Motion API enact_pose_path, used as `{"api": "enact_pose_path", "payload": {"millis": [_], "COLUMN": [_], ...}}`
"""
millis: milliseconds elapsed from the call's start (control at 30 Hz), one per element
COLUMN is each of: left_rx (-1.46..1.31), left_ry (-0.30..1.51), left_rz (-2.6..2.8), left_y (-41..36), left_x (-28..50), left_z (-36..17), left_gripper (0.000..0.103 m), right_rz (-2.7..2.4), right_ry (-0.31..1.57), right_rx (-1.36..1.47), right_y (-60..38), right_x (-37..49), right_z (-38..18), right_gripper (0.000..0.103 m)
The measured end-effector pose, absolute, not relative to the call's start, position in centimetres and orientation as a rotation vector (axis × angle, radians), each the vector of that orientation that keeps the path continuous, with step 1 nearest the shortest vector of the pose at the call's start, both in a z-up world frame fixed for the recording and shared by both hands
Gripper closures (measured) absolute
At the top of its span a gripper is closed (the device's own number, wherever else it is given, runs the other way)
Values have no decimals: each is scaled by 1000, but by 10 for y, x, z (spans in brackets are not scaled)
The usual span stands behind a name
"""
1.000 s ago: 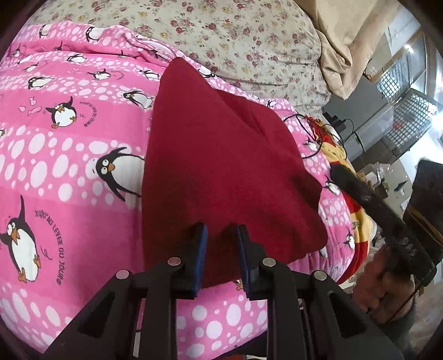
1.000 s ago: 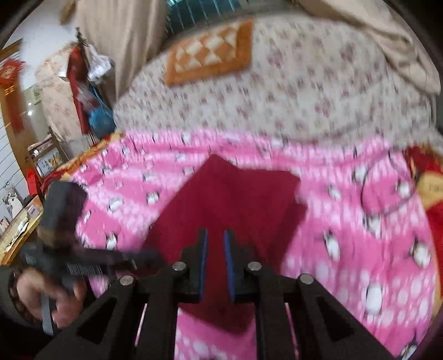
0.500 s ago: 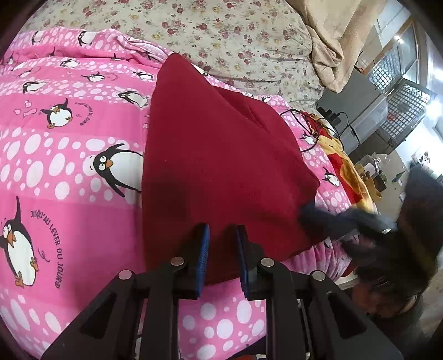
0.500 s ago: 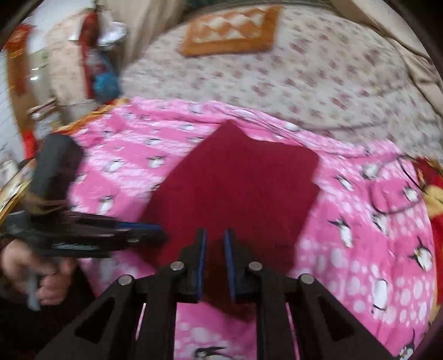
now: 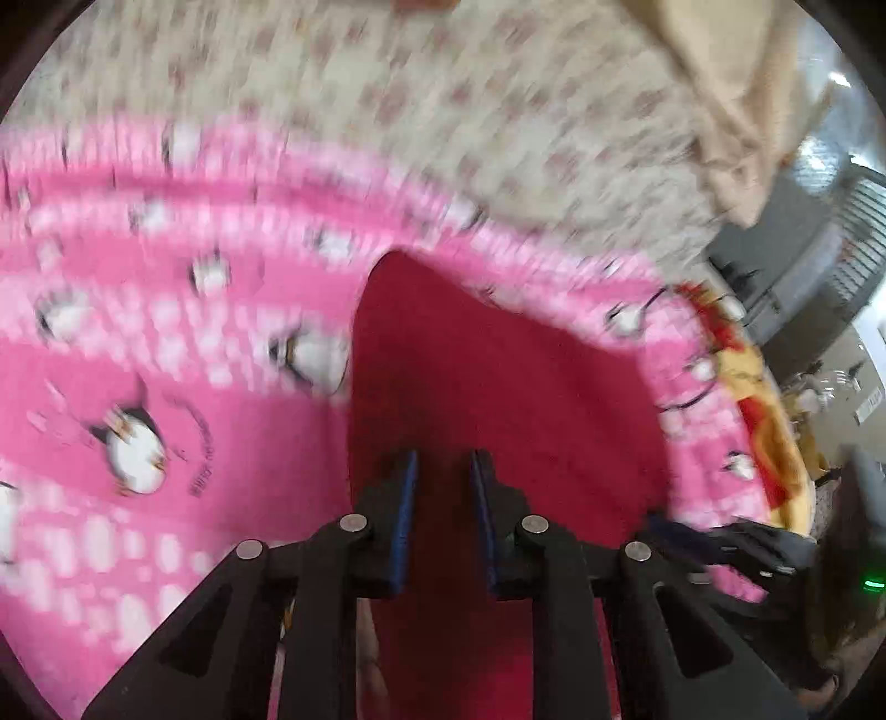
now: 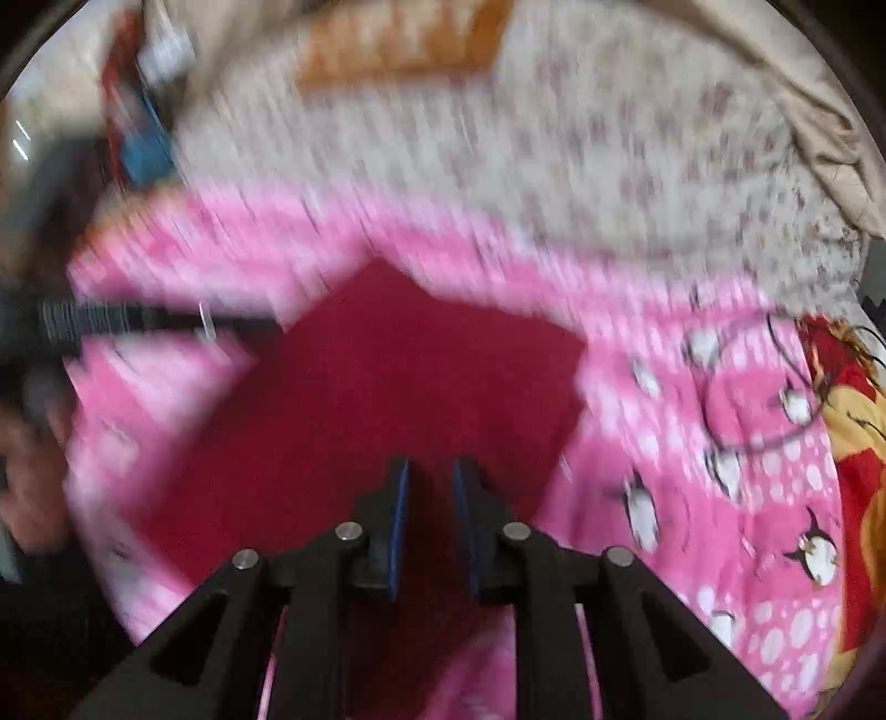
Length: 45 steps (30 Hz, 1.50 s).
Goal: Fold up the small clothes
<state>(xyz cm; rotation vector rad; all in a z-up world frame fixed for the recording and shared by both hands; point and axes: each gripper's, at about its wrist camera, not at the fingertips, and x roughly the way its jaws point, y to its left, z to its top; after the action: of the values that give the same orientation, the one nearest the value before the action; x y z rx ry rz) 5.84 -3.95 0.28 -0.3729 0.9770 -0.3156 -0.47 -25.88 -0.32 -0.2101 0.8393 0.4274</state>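
Observation:
A dark red folded cloth [image 5: 498,387] lies flat on a pink penguin blanket [image 5: 138,360]. My left gripper [image 5: 443,459] hovers over the cloth's near part, jaws shut to a narrow slit with nothing visibly pinched. In the right wrist view the same cloth [image 6: 360,387] is a pointed shape, and my right gripper [image 6: 431,465] is over its near edge, also shut and empty. The other tool shows in each view: the right one, blurred, at the cloth's right corner [image 5: 720,543], the left one over its left edge [image 6: 138,321]. Both views are motion-blurred.
A floral sheet [image 5: 443,111] covers the bed behind the blanket, with beige fabric [image 5: 736,111] at the far right and an orange cushion [image 6: 404,44] at the back. A red and yellow blanket [image 6: 853,443] and a black cable loop [image 6: 747,387] lie right of the cloth.
Both grippers have swept across the bed and now hang closer over the red cloth's near edge. The right one has dipped lower. The cloth lies where it was, and both jaws stayed shut.

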Motion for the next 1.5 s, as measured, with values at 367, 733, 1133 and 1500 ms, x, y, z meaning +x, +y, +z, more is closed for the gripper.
{"api": "enact_pose_path", "payload": {"millis": [367,733,1133,1500], "left_rx": [-393,-132,-119,-127], "left_ry": [920,1021,977,970], "left_rz": [-282,-129,-113,-118], "left_y": [-52,-117,-114,-114], "left_x": [121,163,157,157], "left_z": [54,-15,-13,-14], "left_gripper": [94,91,91,91], "right_rz": [413,412,475,592], "right_ry": [671,919,775,842], "right_rx": [-125,-70,9,-336], "right_y": [-270,-277,-295,-245], "right_x": [40,123,73,4], "right_z": [60,-23,36,9], "right_gripper": [90,87,64,64]}}
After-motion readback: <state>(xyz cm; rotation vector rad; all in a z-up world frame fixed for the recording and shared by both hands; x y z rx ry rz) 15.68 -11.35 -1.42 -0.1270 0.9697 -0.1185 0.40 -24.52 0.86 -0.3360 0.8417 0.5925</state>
